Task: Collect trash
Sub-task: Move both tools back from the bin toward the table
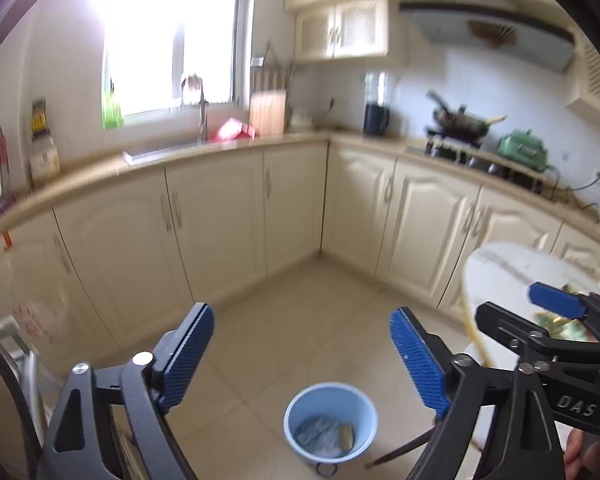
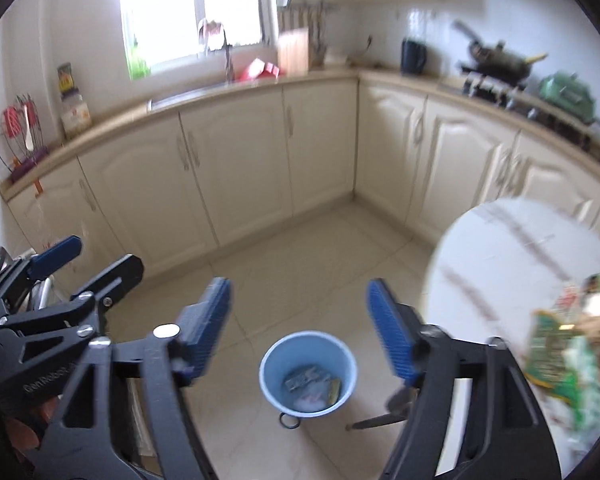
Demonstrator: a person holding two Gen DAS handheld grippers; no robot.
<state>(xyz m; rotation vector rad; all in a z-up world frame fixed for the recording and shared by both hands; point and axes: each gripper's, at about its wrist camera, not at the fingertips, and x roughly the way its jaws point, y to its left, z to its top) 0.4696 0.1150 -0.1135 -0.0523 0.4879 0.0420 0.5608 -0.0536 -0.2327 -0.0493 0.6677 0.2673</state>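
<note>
A light blue bin [image 1: 331, 423] stands on the tiled floor with crumpled wrappers [image 1: 324, 436] inside; it also shows in the right wrist view [image 2: 308, 374]. My left gripper [image 1: 302, 350] is open and empty, held above the bin. My right gripper [image 2: 298, 322] is open and empty, also above the bin; it shows at the right of the left wrist view [image 1: 556, 304]. Green and white snack wrappers [image 2: 568, 348] lie on a round white marble table [image 2: 512, 248] at the right.
Cream kitchen cabinets [image 2: 236, 160] run along the back and right under a counter with a sink [image 2: 188, 94], a kettle [image 2: 413, 56], and a wok on a stove [image 2: 500, 62]. The table's dark leg [image 2: 380, 420] stands beside the bin.
</note>
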